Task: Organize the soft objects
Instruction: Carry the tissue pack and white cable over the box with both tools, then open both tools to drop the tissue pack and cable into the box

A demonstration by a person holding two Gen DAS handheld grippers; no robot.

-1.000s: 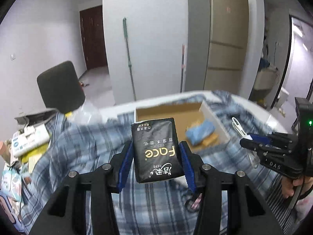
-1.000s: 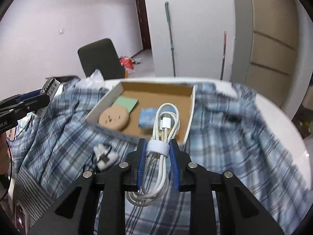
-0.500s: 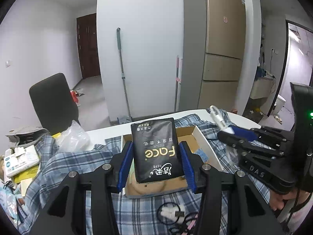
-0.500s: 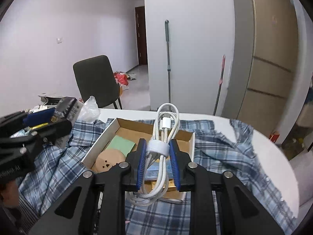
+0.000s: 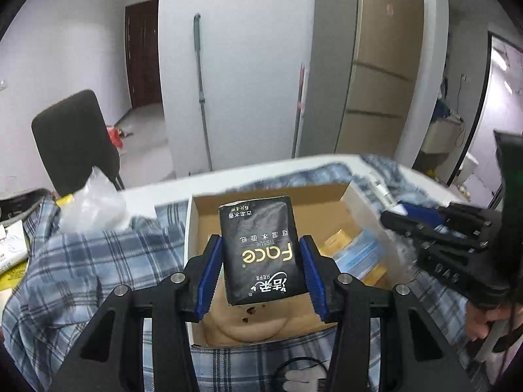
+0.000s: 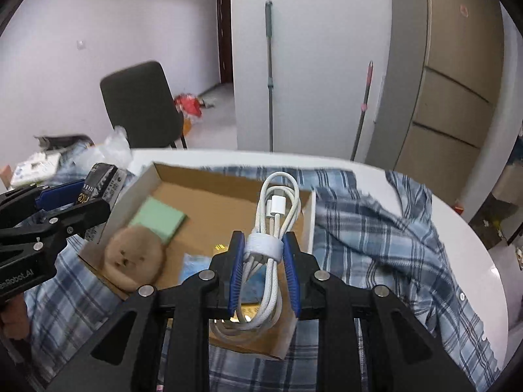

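Observation:
My left gripper (image 5: 260, 272) is shut on a black tissue pack (image 5: 261, 251) and holds it over the near part of an open cardboard box (image 5: 196, 261). My right gripper (image 6: 264, 272) is shut on a coiled white cable (image 6: 269, 245) and holds it over the box (image 6: 312, 225), near its right wall. In the box lie a round tan plush (image 6: 134, 263), a green pad (image 6: 158, 219) and a blue pack (image 6: 193, 266). The left gripper also shows in the right wrist view (image 6: 75, 202); the right gripper shows in the left wrist view (image 5: 395, 215).
A blue plaid cloth (image 6: 385, 235) covers the white round table (image 6: 483, 261). A clear plastic bag (image 5: 91, 202) and boxes (image 5: 9, 248) lie at the left. A black chair (image 5: 72, 140) stands behind. A small cable (image 5: 300, 375) lies near the front edge.
Both grippers have tilted down and moved over the box with their loads. The tissue pack and the cable now hang lower, above the box floor.

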